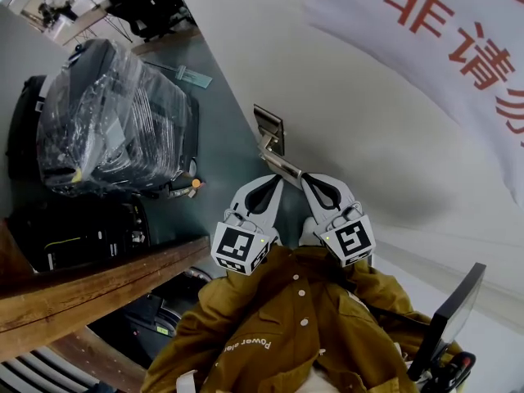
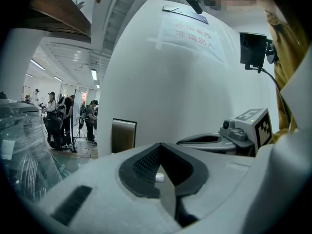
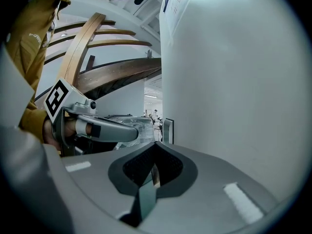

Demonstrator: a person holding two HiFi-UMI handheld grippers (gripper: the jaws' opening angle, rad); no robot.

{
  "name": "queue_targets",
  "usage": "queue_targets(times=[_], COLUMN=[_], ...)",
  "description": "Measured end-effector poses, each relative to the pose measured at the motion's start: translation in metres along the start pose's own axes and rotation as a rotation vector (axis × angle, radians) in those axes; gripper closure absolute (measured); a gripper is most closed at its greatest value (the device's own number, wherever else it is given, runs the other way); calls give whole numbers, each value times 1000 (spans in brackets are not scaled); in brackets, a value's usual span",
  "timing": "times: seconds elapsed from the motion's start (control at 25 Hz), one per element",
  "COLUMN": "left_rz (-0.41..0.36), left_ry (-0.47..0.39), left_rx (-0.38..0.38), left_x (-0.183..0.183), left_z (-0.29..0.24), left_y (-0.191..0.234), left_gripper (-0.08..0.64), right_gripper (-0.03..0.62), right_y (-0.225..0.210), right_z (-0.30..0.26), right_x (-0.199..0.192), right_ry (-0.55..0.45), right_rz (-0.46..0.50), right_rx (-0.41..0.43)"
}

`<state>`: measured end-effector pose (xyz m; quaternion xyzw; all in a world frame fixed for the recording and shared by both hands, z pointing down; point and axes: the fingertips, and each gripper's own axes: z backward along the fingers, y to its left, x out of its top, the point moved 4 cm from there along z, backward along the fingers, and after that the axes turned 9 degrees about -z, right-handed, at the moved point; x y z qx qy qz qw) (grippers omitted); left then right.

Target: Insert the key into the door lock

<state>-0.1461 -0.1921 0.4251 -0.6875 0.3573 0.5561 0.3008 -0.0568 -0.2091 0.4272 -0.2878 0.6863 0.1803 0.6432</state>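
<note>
The white door [image 1: 368,137] carries a metal lock plate [image 1: 268,129] with a lever handle [image 1: 284,167] that points toward me. Both grippers hover side by side at the lever's end, the left gripper [image 1: 273,188] just left of it and the right gripper [image 1: 311,185] just right. In the left gripper view the left gripper [image 2: 160,152] is shut; a small pale nub [image 2: 159,178] shows between the pads, and what it is I cannot tell. The lock plate [image 2: 123,135] lies ahead to its left. The right gripper [image 3: 155,150] is shut on a thin tan strip [image 3: 154,175], seemingly the key edge-on.
A plastic-wrapped black suitcase [image 1: 115,121] and dark bags [image 1: 78,232] sit on the floor left of the door. A wooden rail [image 1: 98,289] crosses low on the left. A black screen [image 1: 450,318] stands at my right side. People [image 2: 58,121] stand far off down the hall.
</note>
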Motion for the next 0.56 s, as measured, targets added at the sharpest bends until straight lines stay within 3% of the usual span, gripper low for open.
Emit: queue_targets(times=[0.56], left_rz=[24], left_ry=[0], left_rx=[11], left_x=[-3], left_z=[1], left_y=[3], left_gripper=[558], right_gripper=[588], right_y=[0], right_z=[-4], right_x=[-1], right_ry=[7], right_rz=[6], right_rx=[17])
